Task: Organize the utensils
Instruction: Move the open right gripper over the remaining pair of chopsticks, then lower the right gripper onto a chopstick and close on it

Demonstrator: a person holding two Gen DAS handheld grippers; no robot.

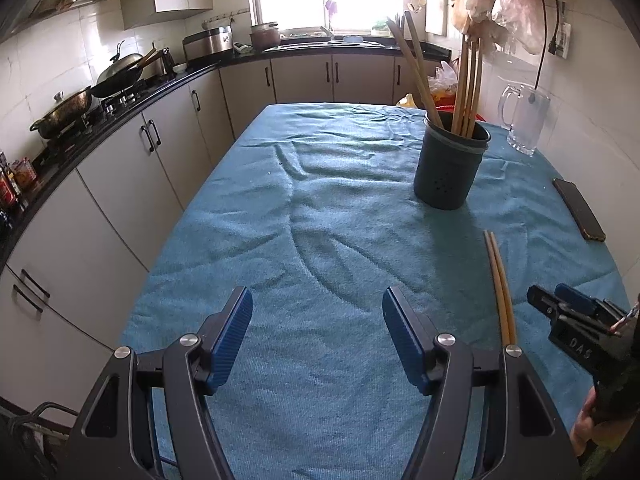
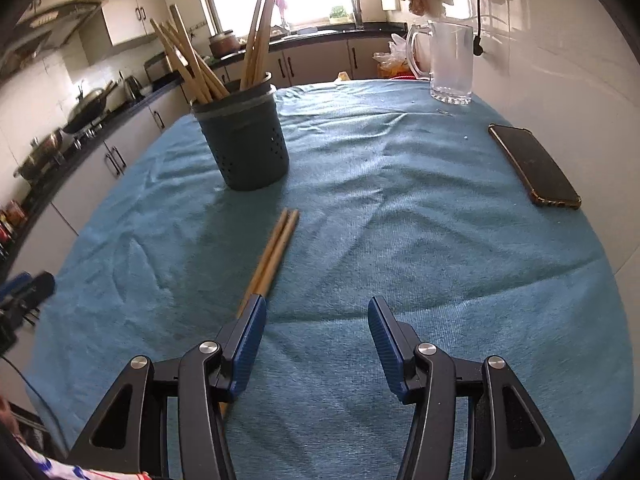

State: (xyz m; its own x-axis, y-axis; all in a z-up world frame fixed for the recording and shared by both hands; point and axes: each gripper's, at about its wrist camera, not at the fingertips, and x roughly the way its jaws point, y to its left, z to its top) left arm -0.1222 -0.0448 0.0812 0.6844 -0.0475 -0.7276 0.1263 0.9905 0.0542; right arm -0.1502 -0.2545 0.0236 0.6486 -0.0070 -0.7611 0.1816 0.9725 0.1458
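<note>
Listing items left to right, as placed in each frame.

Left wrist view:
- Kitchen counter along the left edge, carrying a wok and a lidded pan.
- Left gripper at lower centre, jaws spread wide, nothing between the blue pads, hovering over the bench, which is covered with a teal cloth.
- Dark utensil holder right of centre, upright, with several wooden chopsticks standing in it.
- Loose pair of chopsticks lying side by side on the cloth, lower right, apart from the holder.
- Glass mug at upper right, near the wall.
- Phone flat near the right edge.
- Right gripper entering at the lower right edge, just beside the loose pair.

Right wrist view:
- Utensil holder upper left.
- Loose pair of chopsticks centre left; its near end passes behind the gripper's left finger, contact not discernible.
- Right gripper lower centre, jaws wide apart, gripping nothing.
- Glass mug upper right.
- Phone at right.
</note>
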